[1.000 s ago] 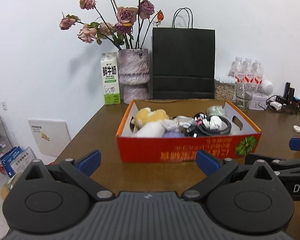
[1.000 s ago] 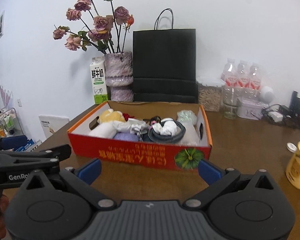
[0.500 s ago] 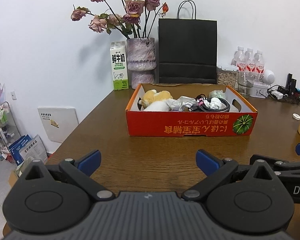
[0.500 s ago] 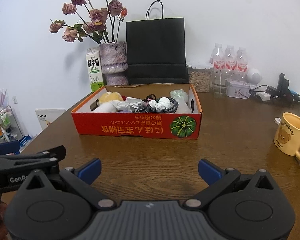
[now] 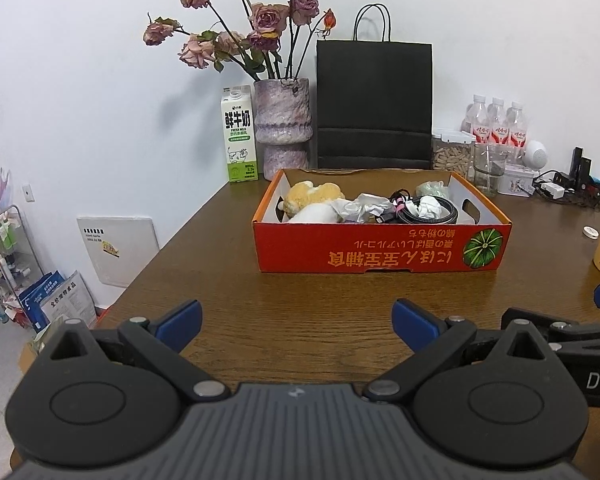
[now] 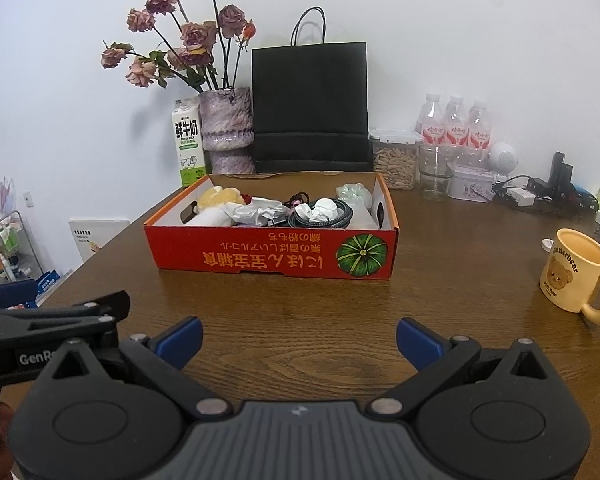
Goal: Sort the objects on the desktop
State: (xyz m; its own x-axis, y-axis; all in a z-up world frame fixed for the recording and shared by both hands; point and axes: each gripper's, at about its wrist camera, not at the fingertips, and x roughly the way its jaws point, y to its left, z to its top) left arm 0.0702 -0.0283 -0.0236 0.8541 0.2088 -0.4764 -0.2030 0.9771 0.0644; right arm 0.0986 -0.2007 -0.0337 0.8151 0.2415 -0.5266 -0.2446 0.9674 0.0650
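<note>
An orange cardboard box [image 5: 380, 250] [image 6: 274, 254] sits mid-table, holding a yellow plush toy [image 5: 312, 196] [image 6: 220, 198], crumpled white paper [image 5: 360, 208], a coiled dark cable [image 5: 432, 214] [image 6: 324, 216] and a pale green bag [image 6: 354, 192]. My left gripper [image 5: 296, 322] hovers open over bare wood, well short of the box. My right gripper [image 6: 298, 340] is open too, equally far back, empty. Each gripper's body shows at the edge of the other's view.
A yellow bear mug [image 6: 576, 276] stands at the right with a white cap [image 5: 591, 232] nearby. Along the wall: milk carton [image 5: 239, 134], flower vase [image 5: 282, 128], black paper bag [image 5: 374, 104], jar, glass, water bottles [image 6: 454, 124], chargers. The table's left edge [image 5: 172, 240] drops to floor clutter.
Both grippers have pulled back from the box, which now looks smaller and farther away. More bare table shows in front. Both stay open.
</note>
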